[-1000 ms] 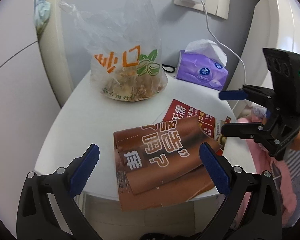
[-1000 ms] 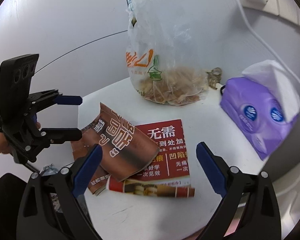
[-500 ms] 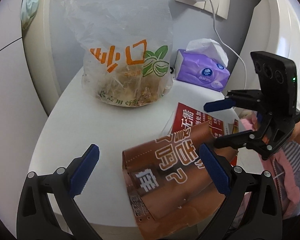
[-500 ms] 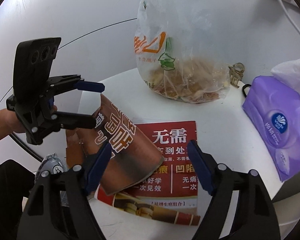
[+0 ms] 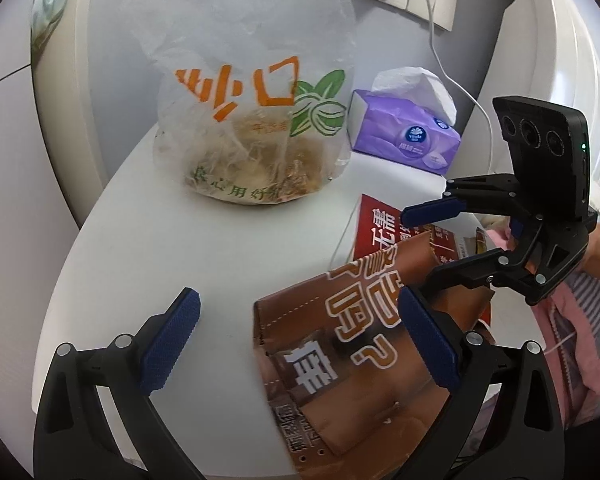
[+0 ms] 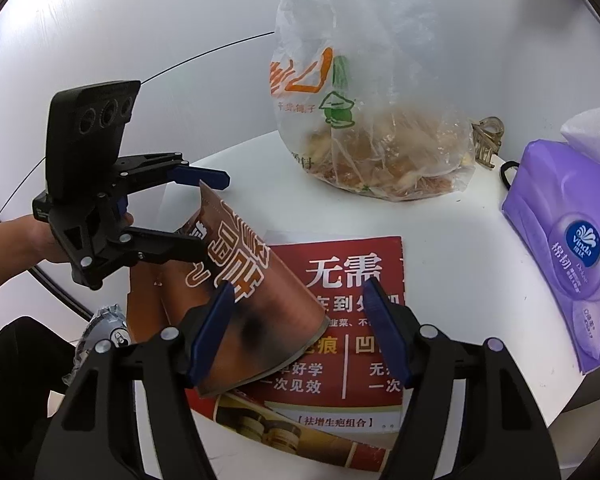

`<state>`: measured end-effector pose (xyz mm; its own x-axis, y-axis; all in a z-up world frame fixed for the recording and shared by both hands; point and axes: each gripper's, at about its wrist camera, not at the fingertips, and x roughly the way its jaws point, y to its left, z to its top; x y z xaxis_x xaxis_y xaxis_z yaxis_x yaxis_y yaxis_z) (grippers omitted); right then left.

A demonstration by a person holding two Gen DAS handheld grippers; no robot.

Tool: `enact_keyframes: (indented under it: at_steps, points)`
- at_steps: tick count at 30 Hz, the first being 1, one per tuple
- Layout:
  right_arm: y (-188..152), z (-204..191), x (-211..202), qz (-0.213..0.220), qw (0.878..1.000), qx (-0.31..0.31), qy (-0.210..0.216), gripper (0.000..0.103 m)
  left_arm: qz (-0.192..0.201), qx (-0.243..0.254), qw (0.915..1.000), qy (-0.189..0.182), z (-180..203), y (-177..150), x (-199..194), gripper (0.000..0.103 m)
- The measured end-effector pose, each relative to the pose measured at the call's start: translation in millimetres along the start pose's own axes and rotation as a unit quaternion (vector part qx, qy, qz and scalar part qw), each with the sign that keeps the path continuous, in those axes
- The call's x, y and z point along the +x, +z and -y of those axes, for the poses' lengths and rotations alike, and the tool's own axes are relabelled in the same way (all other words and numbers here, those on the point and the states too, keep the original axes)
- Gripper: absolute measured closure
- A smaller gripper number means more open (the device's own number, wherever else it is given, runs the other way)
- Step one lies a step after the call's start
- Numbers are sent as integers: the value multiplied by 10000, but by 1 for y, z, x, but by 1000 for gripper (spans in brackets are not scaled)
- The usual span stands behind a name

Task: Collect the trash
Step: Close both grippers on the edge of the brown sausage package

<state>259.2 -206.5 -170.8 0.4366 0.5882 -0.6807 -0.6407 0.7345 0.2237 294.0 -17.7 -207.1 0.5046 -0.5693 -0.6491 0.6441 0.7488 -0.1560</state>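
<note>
A brown glossy leaflet [image 5: 340, 340] with white lettering lies curled on the white round table [image 5: 180, 248], its far edge raised, on top of a red flyer [image 6: 352, 272]. My left gripper [image 5: 300, 340] is wide open, and the leaflet's near edge sits beside its right finger. Seen from the right wrist, the left gripper [image 6: 212, 214] straddles the leaflet's raised corner without pressing it. My right gripper [image 6: 298, 332] is closing. The leaflet's [image 6: 260, 304] lower corner is between its jaws, and the right pad is still clear of the paper. A clear plastic bag [image 5: 252, 152] of food scraps stands behind.
A purple tissue pack [image 5: 404, 136] lies at the back right, under a wall socket with a white cable [image 5: 432, 32]. A hair claw clip [image 6: 488, 140] and a black hair tie [image 6: 508, 172] lie behind the bag. Pink cloth [image 5: 560, 340] hangs beyond the table's right edge.
Both grippers came down and closer to the brown leaflet. The leaflet went from lying flat to curling up with its edge raised. The right jaws narrowed.
</note>
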Motion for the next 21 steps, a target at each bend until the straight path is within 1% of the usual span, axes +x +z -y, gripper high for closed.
enact_keyframes:
  at_steps: [1,5,6,10,11,12,14,15,16,19,20,21]
  points:
    - [0,1,0,4,10000,13,14,40,7,-12,10000,6,-1,0,0,11]
    - [0,2,-7,-3,10000,9,21,54,29,-4,10000,47,-2,-1,-1,19]
    - [-1,2,-10,6,10000,2,16,56,19,0,10000,47,-1,-1,0,21]
    - [0,-2,-16,92,9999,-52,5,58,33,14,10000,69,2,-2,0,27]
    - [0,-4,-16,90,9999,-89,-1,60,50,5,9999,99,3,-2,0,28]
    - [0,-5,-15,85,9999,-105,-3,65,70,-9,9999,124,4,-2,1,32]
    - [0,-7,-12,46,9999,-113,-14,69,105,-48,9998,163,3,-2,0,42]
    - [-1,-8,-11,20,9999,-132,-10,72,117,-71,9997,180,2,-3,-1,50]
    - [-2,-9,-10,5,9999,-140,-17,74,124,-86,9997,193,2,-3,-1,53]
    - [-3,-10,-8,11,9999,-162,-30,80,129,-70,9997,216,3,-5,-2,53]
    - [-3,-10,-8,5,9999,-161,-29,87,132,-65,9997,212,4,-5,-3,54]
    - [-3,-10,-7,1,9998,-178,-53,88,131,-56,9996,231,4,-6,-3,56]
